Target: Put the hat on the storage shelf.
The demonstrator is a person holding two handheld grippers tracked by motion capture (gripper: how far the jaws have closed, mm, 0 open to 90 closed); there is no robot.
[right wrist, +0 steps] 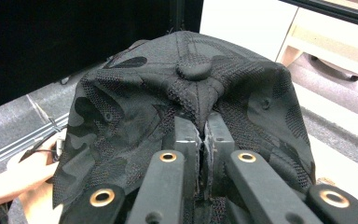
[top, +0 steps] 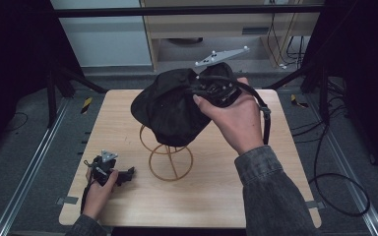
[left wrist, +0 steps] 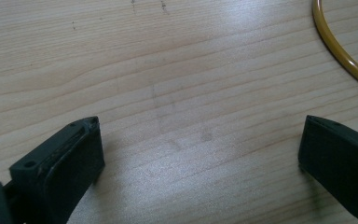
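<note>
The right tongs are pinching a fold of the black camouflage-weave cap, topped by a round button, over a curved yellow wire stand. The left tongs are resting agape on the pale wood-grain counter.

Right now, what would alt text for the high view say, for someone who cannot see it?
A person's right gripper holds a black cap over a yellow wire stand on a wooden table. The left gripper rests near the table's front left corner, apart from the stand.
</note>
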